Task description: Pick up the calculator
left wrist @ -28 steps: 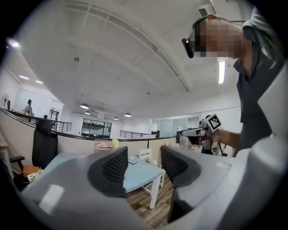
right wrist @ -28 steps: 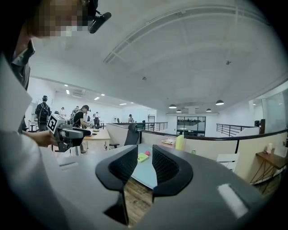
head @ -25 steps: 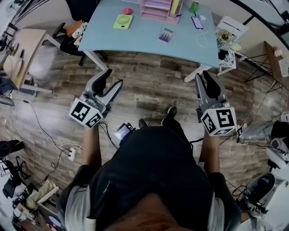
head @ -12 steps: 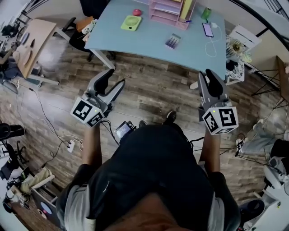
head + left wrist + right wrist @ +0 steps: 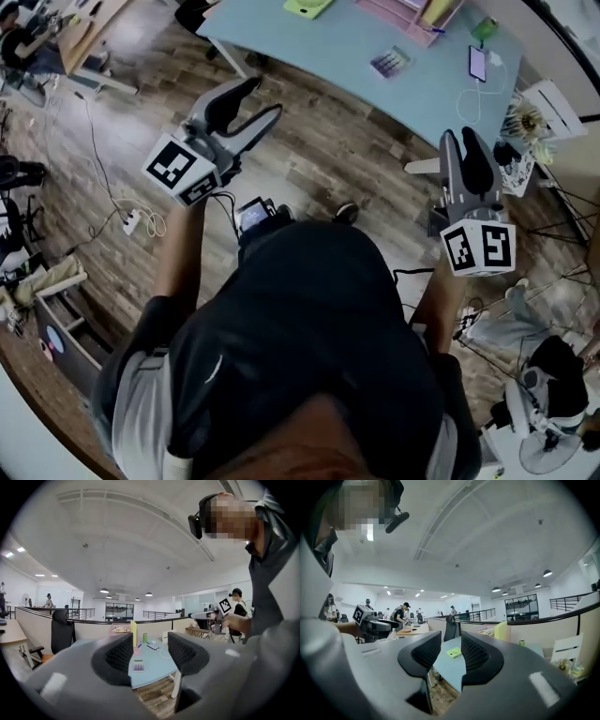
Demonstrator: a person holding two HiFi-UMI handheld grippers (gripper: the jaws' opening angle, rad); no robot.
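The calculator (image 5: 390, 63) is a small grey slab lying flat on the light blue table (image 5: 356, 56), far ahead of both grippers. In the left gripper view the calculator (image 5: 138, 666) shows between the jaws, well beyond them. My left gripper (image 5: 262, 97) hangs over the wooden floor short of the table, open and empty; its jaws (image 5: 151, 653) stand well apart. My right gripper (image 5: 459, 136) is held near the table's right corner, open by a narrow gap with nothing in it. Between its pads (image 5: 451, 656) only the distant table shows.
On the table are a phone (image 5: 478, 64) with a white cable, a pink organiser (image 5: 412, 11) and a lime green object (image 5: 307, 7). A white side stand (image 5: 525, 122) is right of the table. Cables and a power strip (image 5: 131, 220) lie on the floor at left.
The head view has swung, so the table now sits higher and further right. The left gripper has risen toward the table; the right gripper has shifted right. Both jaws look unchanged.
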